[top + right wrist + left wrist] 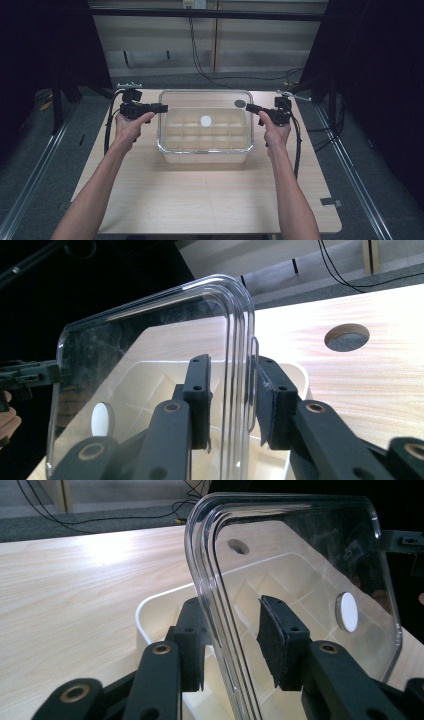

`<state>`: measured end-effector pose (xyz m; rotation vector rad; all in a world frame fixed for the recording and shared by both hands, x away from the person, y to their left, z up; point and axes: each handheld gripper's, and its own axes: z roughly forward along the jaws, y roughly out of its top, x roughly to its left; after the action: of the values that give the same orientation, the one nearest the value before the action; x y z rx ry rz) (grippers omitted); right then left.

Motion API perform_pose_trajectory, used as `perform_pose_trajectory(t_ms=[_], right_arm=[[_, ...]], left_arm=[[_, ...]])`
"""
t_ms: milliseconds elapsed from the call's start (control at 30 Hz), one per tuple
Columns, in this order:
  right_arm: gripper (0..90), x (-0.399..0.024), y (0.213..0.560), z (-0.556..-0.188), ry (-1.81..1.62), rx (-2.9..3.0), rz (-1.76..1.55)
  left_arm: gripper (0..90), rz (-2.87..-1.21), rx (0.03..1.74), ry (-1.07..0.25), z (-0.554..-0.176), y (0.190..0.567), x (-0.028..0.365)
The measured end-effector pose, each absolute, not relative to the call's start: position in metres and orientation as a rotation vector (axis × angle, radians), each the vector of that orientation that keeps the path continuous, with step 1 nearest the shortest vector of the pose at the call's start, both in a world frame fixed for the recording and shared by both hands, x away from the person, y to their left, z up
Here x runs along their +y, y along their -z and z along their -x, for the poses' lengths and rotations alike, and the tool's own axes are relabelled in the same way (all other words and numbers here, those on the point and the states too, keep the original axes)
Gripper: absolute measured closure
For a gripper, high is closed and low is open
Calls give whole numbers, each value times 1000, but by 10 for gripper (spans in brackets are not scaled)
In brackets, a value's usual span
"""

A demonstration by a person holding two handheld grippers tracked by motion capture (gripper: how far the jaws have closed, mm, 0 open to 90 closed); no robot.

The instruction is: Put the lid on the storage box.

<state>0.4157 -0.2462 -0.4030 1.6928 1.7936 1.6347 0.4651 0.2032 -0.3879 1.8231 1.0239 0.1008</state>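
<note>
We hold the clear lid (pixel 205 120) flat, right over the white box (pixel 205 144), one gripper on each short side so it stays level. The left gripper (pixel 159 107) has its jaws around the lid's edge, loose, not pressing. The right gripper (pixel 250 107) has its jaws close on its edge; we cannot tell if they pinch.

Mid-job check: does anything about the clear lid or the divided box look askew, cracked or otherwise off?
No damage or spill stands out. The clear lid hangs above the white divided box, not seated on it, its side edges between the jaws of the left claw and right claw. The left pads look slightly apart from the rim, so that hold seems loose.
</note>
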Motion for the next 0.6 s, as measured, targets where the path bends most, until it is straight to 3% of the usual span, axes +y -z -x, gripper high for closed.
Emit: perform_pose_trajectory(t_ms=[600], right_arm=[[680, -247, 416, -429, -1580, 1853, -1711]], left_arm=[[635, -1827, 1070, -109, -476, 408, 204]])
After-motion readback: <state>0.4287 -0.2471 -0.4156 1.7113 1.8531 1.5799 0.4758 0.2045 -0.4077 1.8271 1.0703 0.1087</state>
